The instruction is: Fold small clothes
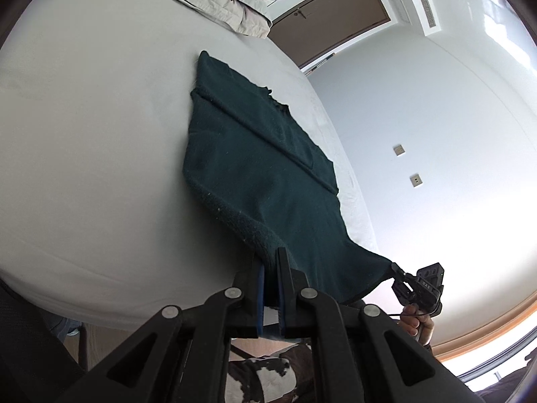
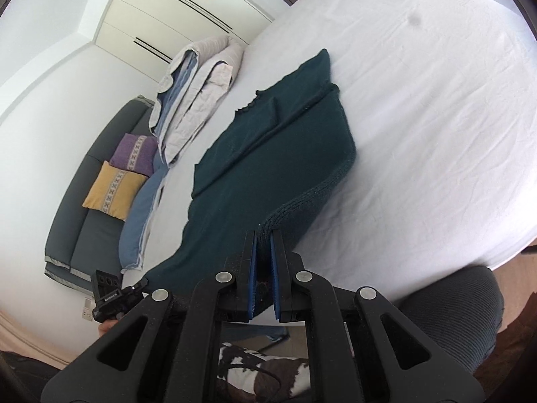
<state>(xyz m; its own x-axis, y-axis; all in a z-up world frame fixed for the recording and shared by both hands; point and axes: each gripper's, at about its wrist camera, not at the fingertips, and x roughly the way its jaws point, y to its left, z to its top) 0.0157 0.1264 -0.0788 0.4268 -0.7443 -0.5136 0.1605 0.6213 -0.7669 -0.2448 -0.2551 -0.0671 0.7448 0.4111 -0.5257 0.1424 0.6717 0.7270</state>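
A: Where does the fold stand?

B: Partway. The dark green garment point(image 1: 255, 154) lies on the white bed point(image 1: 84, 134) straight ahead of both tongs, and a long flap is already turned over along its length, with a raised seam running away from the jaws.

A: And the tongs?

B: The left gripper point(image 1: 271, 262) is pressed together on one near corner of the hem, lifted off the sheet. The right gripper point(image 2: 263, 245) pinches the other near corner the same way, and the cloth sags between them.

A: What remains?

B: Probably carrying that near edge forward onto the far end, then flattening. The far end is small and distorted, so I can't tell whether a sleeve is tucked there
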